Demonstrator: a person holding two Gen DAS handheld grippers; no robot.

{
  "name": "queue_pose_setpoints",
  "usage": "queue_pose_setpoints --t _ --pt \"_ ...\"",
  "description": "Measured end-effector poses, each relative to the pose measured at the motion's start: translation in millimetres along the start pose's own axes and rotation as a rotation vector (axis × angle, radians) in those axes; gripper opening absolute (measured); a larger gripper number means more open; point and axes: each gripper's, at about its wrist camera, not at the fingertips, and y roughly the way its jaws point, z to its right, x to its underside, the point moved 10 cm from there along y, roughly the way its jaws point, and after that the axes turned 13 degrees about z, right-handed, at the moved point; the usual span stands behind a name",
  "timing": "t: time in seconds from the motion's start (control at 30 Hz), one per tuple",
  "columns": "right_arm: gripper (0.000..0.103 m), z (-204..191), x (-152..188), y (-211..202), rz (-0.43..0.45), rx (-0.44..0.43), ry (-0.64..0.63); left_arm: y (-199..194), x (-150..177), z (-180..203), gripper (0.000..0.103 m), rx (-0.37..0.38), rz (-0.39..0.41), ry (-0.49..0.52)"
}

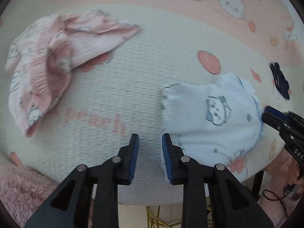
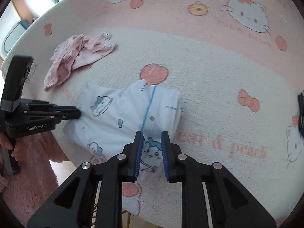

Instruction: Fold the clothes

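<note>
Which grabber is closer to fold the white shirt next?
Probably the right. The right gripper is open with the white shirt between its fingers, ready to pinch. The left gripper, also open, sits at the shirt's edge with only tablecloth between its fingers.

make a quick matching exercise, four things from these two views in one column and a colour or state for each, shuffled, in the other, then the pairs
Things:
1. white garment
2. pink garment
3. left gripper
4. dark item

Descriptions:
A. crumpled, not folded, far left of the table cover
B. navy, at the far right edge
C. open, nothing between its pads
D. folded, blue line down it, cartoon prints

Pairs: 1-D, 2-A, 3-C, 4-B
</note>
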Motion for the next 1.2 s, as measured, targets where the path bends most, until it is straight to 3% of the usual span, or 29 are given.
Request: queue_pose_setpoints --t 0.07,0.17,0.23,0.27,0.37,0.43,0.53,0.6,0.7,0.8,0.93,1.0,1.1,1.2 --pt "0.024 5 -7 -10 0.024 0.012 0.005 -5 -10 2 0.027 0.08 0.037 -0.08" --pt "0.032 -10 -16 -10 0.033 -0.061 0.009 -13 -28 33 0.027 0.143 0.125 0.008" --pt "0.038 -23 -19 2 0.034 -0.05 -0.051 -13 -34 55 0.027 0.187 0.155 0.069" --pt "0.038 -27 -19 11 0.025 -0.042 -0.072 -7 -35 59 0.027 0.182 0.144 0.086" --pt "0.037 -16 -14 32 -0.012 -0.024 -0.013 19 -32 41 0.027 0.059 0.081 0.107" --pt "0.038 -2 -12 37 -0.019 -0.028 0.074 21 -32 18 0.041 0.048 0.07 0.015" --pt "0.04 11 -16 22 0.013 -0.038 0.159 14 -44 1 0.042 0.101 0.11 -0.116" --pt "0.043 18 -18 12 0.038 -0.041 0.197 7 -55 2 0.042 0.213 0.145 -0.221" --pt "0.046 18 -21 7 0.065 -0.044 0.205 14 -53 -1 0.042 0.163 0.139 -0.201" --pt "0.049 19 -12 26 0.002 -0.022 0.209 20 -52 -4 0.045 0.112 0.132 -0.179" --pt "0.053 42 -19 24 0.02 0.001 0.282 24 -52 -13 0.045 0.035 0.144 -0.164" --pt "0.053 57 -28 6 0.068 0.004 0.332 23 -48 -12 0.045 0.103 0.116 -0.215" --pt "0.055 59 -23 -6 0.04 -0.072 0.418 25 -34 6 0.045 0.227 0.058 -0.278" --pt "0.055 45 -8 -5 0.001 -0.142 0.484 24 -15 12 0.045 0.229 0.02 -0.249"
